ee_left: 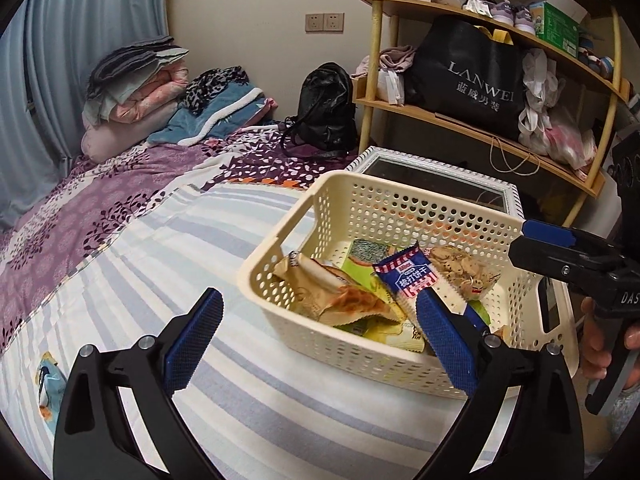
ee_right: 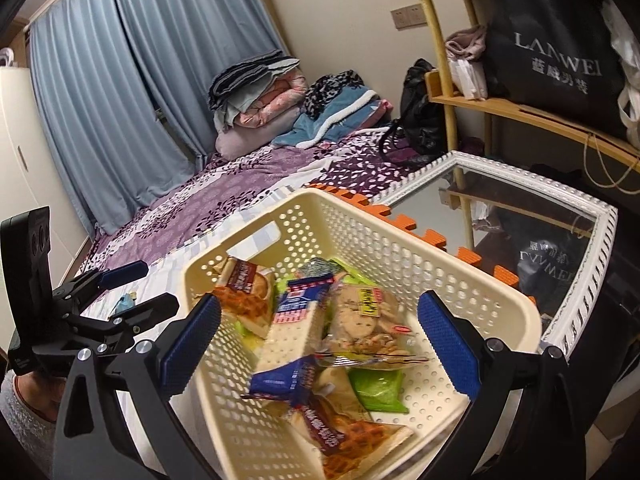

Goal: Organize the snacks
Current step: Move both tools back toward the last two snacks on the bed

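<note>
**Snacks in basket, both jaws released**

The cream basket is sitting on the striped bed cover, beside a white-framed mirror. Inside are lying a blue biscuit pack, a clear cookie bag and bread packets. The left gripper is hanging spread wide, grasping nothing. The right gripper is hovering over the basket, jaws apart and empty. One small packet is lying on the cover, well apart.

- We see a bed covered by a pale blue-and-white striped sheet and a purple leaf-print quilt.
- On the sheet rests a cream perforated plastic basket; a small blue snack packet lies well apart.
- Folded blankets and a black backpack sit at the far end.
</note>
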`<state>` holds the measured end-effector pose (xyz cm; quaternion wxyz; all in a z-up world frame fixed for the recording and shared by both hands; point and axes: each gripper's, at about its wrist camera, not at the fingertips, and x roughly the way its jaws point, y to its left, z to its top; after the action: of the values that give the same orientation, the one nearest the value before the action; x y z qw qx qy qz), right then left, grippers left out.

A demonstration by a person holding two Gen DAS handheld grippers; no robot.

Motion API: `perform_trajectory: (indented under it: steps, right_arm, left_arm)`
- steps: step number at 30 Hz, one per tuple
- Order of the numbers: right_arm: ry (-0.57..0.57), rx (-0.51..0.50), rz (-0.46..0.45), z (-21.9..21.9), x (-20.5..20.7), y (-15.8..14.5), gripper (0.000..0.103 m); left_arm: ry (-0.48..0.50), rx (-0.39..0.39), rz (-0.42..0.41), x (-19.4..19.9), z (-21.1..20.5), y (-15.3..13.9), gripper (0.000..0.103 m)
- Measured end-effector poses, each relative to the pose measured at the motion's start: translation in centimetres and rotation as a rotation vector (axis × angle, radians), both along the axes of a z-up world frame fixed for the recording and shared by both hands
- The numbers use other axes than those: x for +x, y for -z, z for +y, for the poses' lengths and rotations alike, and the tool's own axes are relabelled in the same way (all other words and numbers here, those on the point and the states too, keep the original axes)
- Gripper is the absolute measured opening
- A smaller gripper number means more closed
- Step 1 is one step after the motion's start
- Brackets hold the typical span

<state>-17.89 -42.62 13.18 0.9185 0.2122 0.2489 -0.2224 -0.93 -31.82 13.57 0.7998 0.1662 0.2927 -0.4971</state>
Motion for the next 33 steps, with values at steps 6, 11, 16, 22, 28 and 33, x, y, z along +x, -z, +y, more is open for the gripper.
perform_trajectory:
  steps: [6, 11, 16, 22, 28, 33]
  right_arm:
    - [-0.023, -0.020, 0.000, 1.5, 0.7, -0.9, 0.098]
    - [-0.055, -0.039, 0.003, 3.0, 1.7, -1.4, 0.098]
    - [-0.098, -0.062, 0.008, 4.8, 2.5, -1.9, 0.098]
    - [-0.143, -0.086, 0.013, 7.0, 3.7, -2.6, 0.098]
    - [-0.203, -0.102, 0.033, 9.6, 5.2, -2.6, 0.098]
    - [-0.257, -0.112, 0.058, 12.0, 6.9, -2.3, 0.098]
  left_arm:
    - [-0.037, -0.005, 0.002, 0.6, 2.1, -0.1, 0.098]
    - [-0.092, -0.012, 0.013, 1.7, 4.3, 0.0, 0.098]
    - [-0.149, -0.024, 0.021, 2.8, 6.9, 0.0, 0.098]
    - [-0.222, -0.040, 0.033, 4.4, 10.4, 0.1, 0.098]
    - [-0.306, -0.067, 0.054, 6.1, 14.2, 0.5, 0.098]
    - [-0.391, -0.082, 0.091, 7.8, 17.9, 1.5, 0.098]
